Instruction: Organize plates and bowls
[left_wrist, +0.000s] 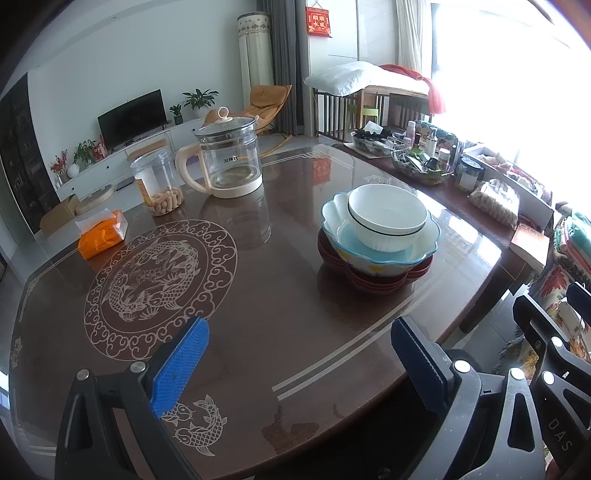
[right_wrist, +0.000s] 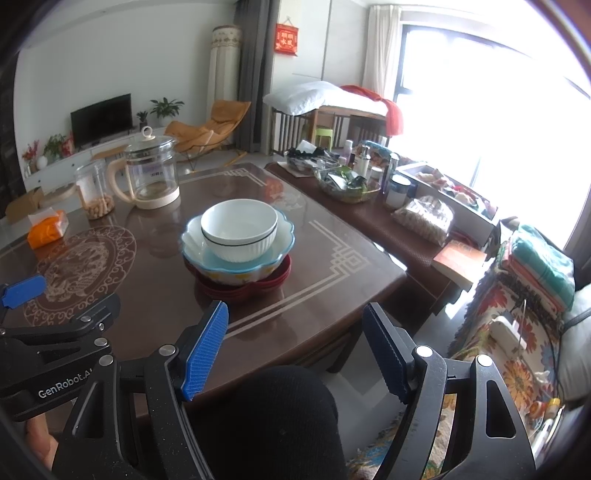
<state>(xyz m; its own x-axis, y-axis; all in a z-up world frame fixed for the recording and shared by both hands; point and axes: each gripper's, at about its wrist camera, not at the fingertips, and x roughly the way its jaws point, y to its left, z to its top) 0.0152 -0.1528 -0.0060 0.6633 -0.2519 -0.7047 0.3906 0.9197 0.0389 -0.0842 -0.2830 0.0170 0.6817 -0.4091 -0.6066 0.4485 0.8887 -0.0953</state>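
Brown table, one white bowl, one scalloped bowl

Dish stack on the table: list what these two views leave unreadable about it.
- Red plates: both wrist views show only rim edges under the scalloped blue bowl; their count is unclear.
- Scalloped bowl's floor: mostly covered by the white bowl nested in it.
- Stack's far side: hidden by the stack itself in both views.
- Glass kettle label: too small and blurred.

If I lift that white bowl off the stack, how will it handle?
The white bowl looks like glazed ceramic, so probably stiff, breakable and a bit slippery. It sits loose in the blue bowl, so it should lift free, though its tilt suggests it may rock.
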